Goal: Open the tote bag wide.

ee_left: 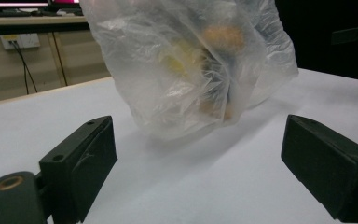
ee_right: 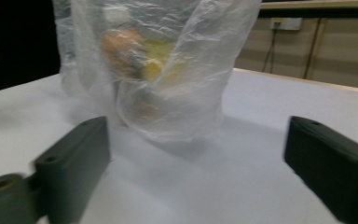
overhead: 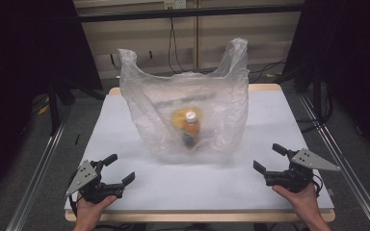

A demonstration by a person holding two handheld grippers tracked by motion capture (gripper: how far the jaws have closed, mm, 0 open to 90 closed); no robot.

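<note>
A thin, floppy plastic bag (overhead: 188, 106) is standing mid-counter (overhead: 270, 115), weighted by a bottle (overhead: 191, 126); both the left gripper (overhead: 117, 169) and right gripper (overhead: 268, 158) are waiting near, jaws apart and empty; its two far handle loops are looking safest to pinch

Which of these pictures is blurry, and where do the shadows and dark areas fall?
Right gripper view: softest, the plastic bag and tool jaws smeared. Left gripper view: sharper, bag wrinkles crisp, a faint shadow under the bag on the table. High view: bright table, black surroundings, bottle hazy through the plastic.
</note>
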